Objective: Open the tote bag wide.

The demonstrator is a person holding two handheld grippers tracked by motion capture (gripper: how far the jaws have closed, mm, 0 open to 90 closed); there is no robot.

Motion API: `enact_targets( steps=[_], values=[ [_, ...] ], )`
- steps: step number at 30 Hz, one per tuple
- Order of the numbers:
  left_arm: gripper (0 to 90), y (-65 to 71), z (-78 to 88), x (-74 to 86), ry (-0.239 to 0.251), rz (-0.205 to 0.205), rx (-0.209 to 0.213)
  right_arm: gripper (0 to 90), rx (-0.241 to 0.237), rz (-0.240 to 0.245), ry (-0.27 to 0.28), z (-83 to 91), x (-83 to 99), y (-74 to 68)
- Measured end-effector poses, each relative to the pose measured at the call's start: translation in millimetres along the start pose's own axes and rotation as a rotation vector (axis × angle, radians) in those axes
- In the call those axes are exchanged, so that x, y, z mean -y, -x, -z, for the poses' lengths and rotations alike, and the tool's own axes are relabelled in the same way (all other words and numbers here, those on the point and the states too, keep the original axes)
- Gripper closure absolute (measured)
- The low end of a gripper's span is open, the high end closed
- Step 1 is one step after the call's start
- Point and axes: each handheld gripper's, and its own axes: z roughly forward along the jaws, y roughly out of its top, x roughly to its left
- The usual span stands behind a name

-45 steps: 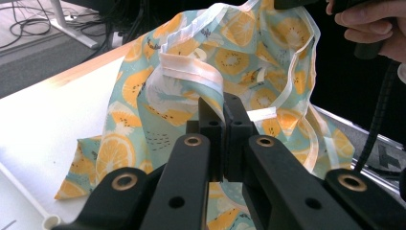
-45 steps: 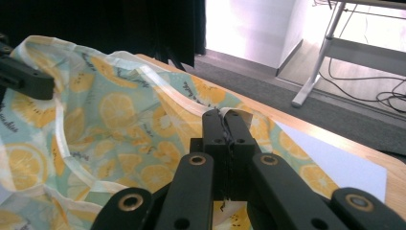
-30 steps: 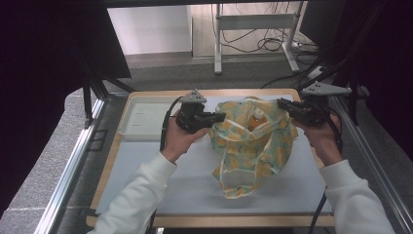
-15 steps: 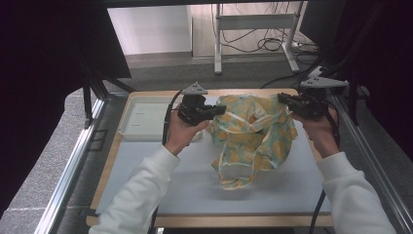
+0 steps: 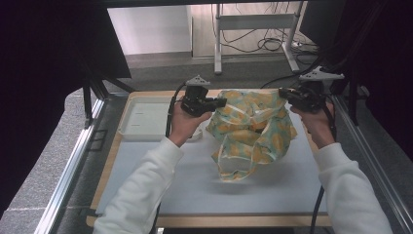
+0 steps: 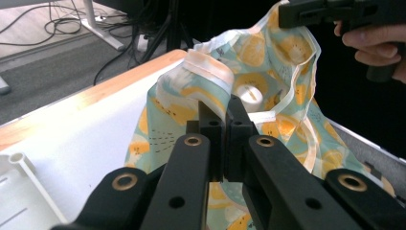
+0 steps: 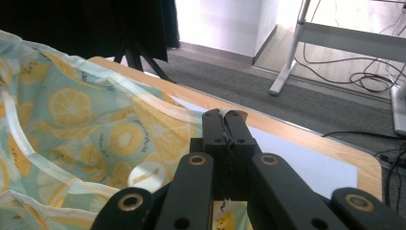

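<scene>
We see the lemon-print cloth [image 5: 253,129] hanging crumpled above the table, its top edge stretched wide, bottom dangling.

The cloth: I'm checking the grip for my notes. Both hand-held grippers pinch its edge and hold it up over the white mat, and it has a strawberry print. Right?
Not quite: the print is lemon slices, not strawberries, as the right gripper view shows. The rest holds: the left hand-held gripper and the right hand-held gripper each pinch the edge of the cloth, held up over the white mat.
</scene>
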Motion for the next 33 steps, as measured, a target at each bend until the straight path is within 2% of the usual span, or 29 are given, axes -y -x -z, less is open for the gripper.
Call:
enact_targets(
  steps=[9, 16, 20, 25, 28, 33],
  values=[
    [88.9, -13.7, -16.1, -11.8, 0.011, 0.044, -0.033, 89.0, 0.041, -0.028, -0.017, -20.2, -0.1, 15.8],
    [88.9, -28.7, -28.0, -14.9, 0.003, 0.085, -0.057, 89.0, 0.071, -0.052, -0.039, -34.7, 4.7, 29.1],
    [88.9, -33.9, -34.8, -14.5, -0.007, 0.089, -0.076, 89.0, 0.083, -0.063, -0.054, -41.0, 8.1, 35.1],
    [88.9, -38.8, -46.2, -9.4, -0.03, 0.102, -0.107, 89.0, 0.103, -0.056, -0.099, -52.1, 14.1, 38.5],
    [88.9, -40.9, -54.8, -3.3, -0.061, 0.098, -0.13, 89.0, 0.111, -0.046, -0.143, -61.7, 19.5, 37.4],
    [88.9, -45.1, -64.4, 8.3, -0.092, 0.106, -0.135, 89.0, 0.117, -0.023, -0.208, -74.4, 31.7, 35.0]
  ],
)
